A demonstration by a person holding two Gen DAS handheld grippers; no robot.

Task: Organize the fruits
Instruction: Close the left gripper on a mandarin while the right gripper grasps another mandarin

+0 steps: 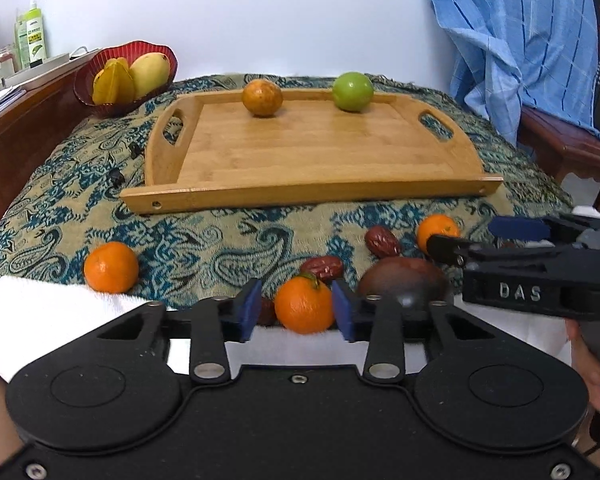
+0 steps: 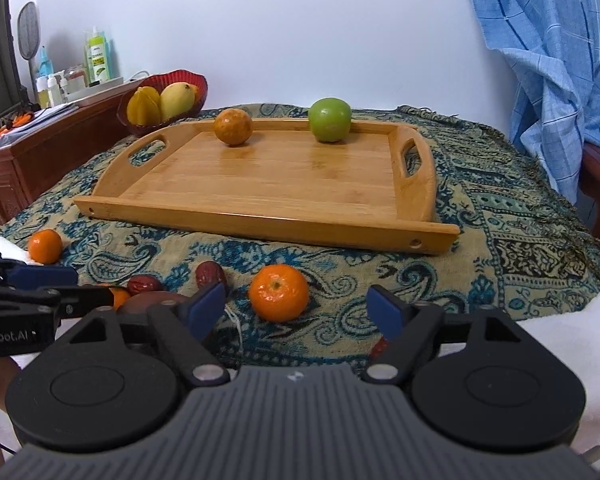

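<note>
L hand-held gripper point(image 1: 298, 310) grasping round tangerine point(image 1: 304, 307) | R hand-held gripper point(image 2: 296, 308) released | smooth bamboo tray point(image 2: 284, 216)

The wooden tray point(image 2: 260, 172) has a wide bare floor; only a speckled orange fruit point(image 2: 233, 126) and a green apple point(image 2: 330, 119) stand near its far rim, well apart. Its low front wall point(image 2: 260, 220) bars a level approach. On the counter's paisley cloth point(image 2: 500, 240), the stretch right of the mandarin point(image 2: 279, 293) lies free, while left of it red dates point(image 2: 210, 274) and a dark brown fruit point(image 1: 404, 282) crowd together
</note>
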